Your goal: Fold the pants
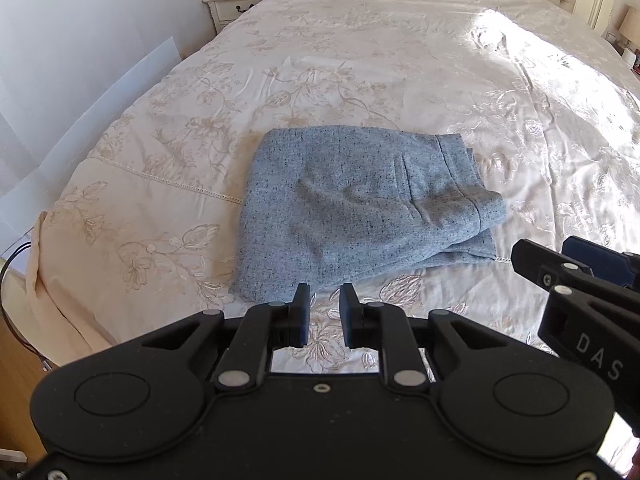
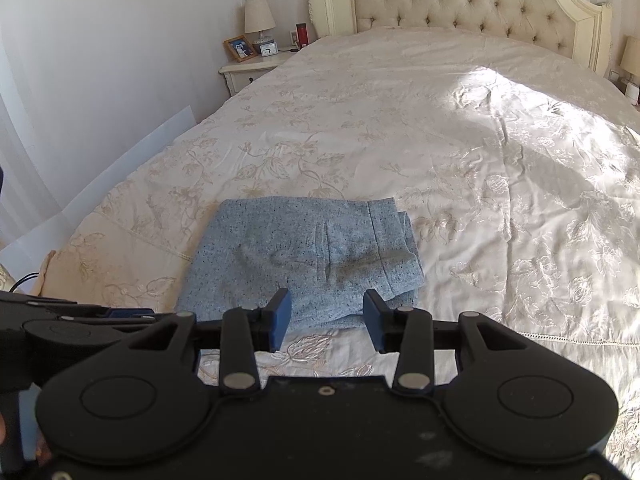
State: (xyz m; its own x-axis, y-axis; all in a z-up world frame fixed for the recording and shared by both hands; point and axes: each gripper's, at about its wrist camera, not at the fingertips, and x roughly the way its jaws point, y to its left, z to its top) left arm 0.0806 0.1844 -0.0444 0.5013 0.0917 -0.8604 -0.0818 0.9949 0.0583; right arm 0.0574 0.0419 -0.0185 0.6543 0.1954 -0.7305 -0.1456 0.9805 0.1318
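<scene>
Bed [image 1: 400, 60] w/ cream embroidered cover: work surface, near end in use. Pants [image 1: 356, 208], grey-blue speckled, lie flat near the bed's foot edge, already folded into a compact rectangle; waistband layers stacked at the right side, one corner slightly ruffled. Judged status: folding approx. complete; remaining, at most, squaring the right edge. Left gripper [image 1: 324, 304]: jaws apart w/ narrow gap, nothing between, just short of pants. Right gripper [image 2: 327, 314]: jaws wide, released, empty.
</scene>
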